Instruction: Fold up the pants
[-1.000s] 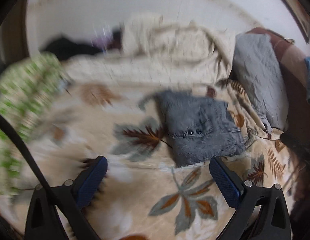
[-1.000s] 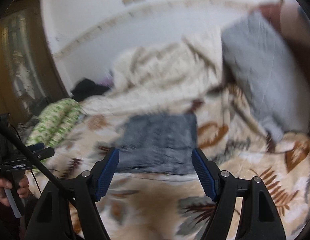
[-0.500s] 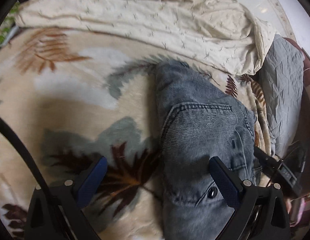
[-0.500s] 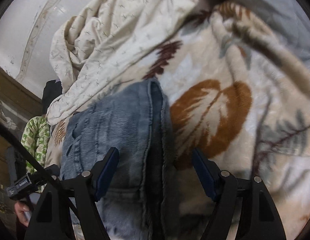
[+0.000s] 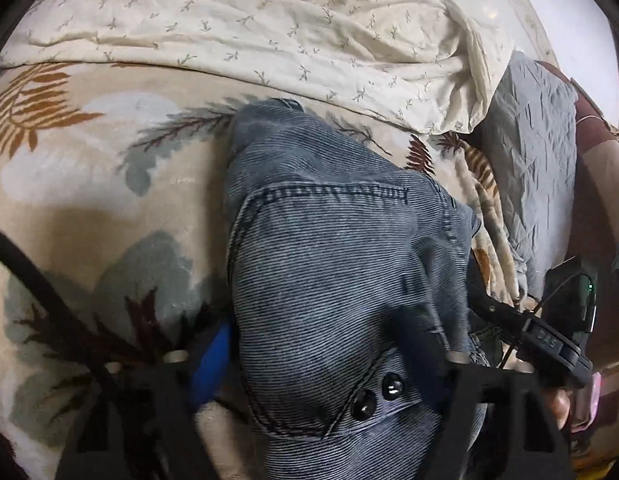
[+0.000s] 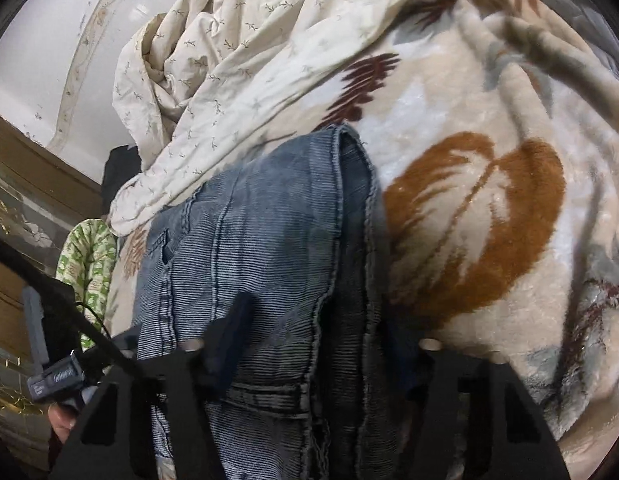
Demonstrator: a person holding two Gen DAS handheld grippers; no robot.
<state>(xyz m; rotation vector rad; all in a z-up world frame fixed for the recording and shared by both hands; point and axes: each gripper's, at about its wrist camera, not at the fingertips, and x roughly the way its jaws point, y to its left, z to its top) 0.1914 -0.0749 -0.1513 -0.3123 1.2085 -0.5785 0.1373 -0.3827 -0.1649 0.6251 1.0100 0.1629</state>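
Note:
The folded blue-grey corduroy pants (image 5: pixel 329 240) lie on a cream blanket with leaf prints (image 5: pixel 89 200). In the left wrist view my left gripper (image 5: pixel 317 352) straddles their near end beside two dark buttons (image 5: pixel 377 394); its jaws are closing and the blurred pads dig into the bunched cloth. In the right wrist view my right gripper (image 6: pixel 319 344) straddles the stacked right edge of the pants (image 6: pixel 269 240). Its jaws are closing too, with one finger (image 6: pixel 237 332) pressed onto the cloth. The lower part of the pants is hidden under both grippers.
A crumpled cream sheet (image 5: pixel 269 28) lies just beyond the pants. A grey quilted pillow (image 5: pixel 537 160) sits to the right and a green patterned cloth (image 6: pixel 89 264) at the far left. A hand (image 5: pixel 557 404) holds the other gripper close by. A wall (image 6: pixel 49 40) stands behind.
Both grippers dropped from above the bed onto the pants, then narrowed their jaws from wide open onto the cloth. The fabric between the fingers now bunches up.

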